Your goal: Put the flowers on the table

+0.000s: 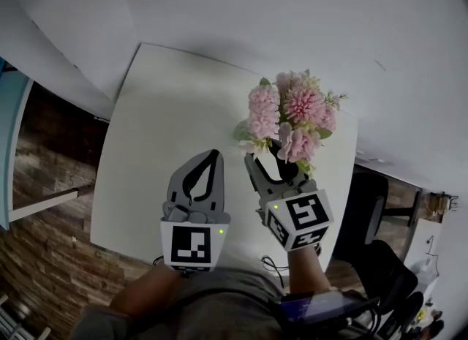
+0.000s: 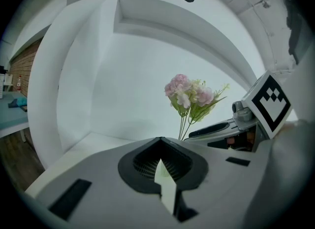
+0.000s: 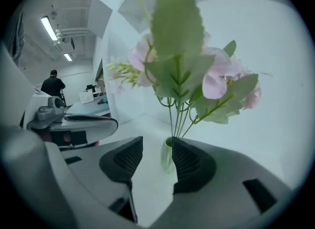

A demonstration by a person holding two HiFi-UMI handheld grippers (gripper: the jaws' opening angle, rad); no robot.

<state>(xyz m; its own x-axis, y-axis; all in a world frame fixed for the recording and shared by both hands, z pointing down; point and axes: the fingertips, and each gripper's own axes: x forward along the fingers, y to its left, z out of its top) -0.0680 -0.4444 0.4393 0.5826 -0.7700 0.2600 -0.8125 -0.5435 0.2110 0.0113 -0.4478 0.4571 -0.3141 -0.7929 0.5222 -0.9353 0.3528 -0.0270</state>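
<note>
A bunch of pink flowers (image 1: 292, 115) with green leaves stands in a small clear vase (image 3: 167, 155) on the white table (image 1: 161, 126), toward its right side. My right gripper (image 1: 269, 157) is open around the vase. The vase sits close against the right pad, and a clear gap separates it from the left pad. In the right gripper view the flowers (image 3: 182, 75) rise just above the jaws. My left gripper (image 1: 214, 154) hovers over the table to the left of the vase, shut with nothing in it. From the left gripper view the flowers (image 2: 192, 95) show ahead and to the right.
A white wall runs behind the table. A dark chair (image 1: 380, 258) stands beyond the table's right edge, and brick-patterned floor (image 1: 44, 178) lies to the left. A person (image 3: 52, 84) stands far off in the room.
</note>
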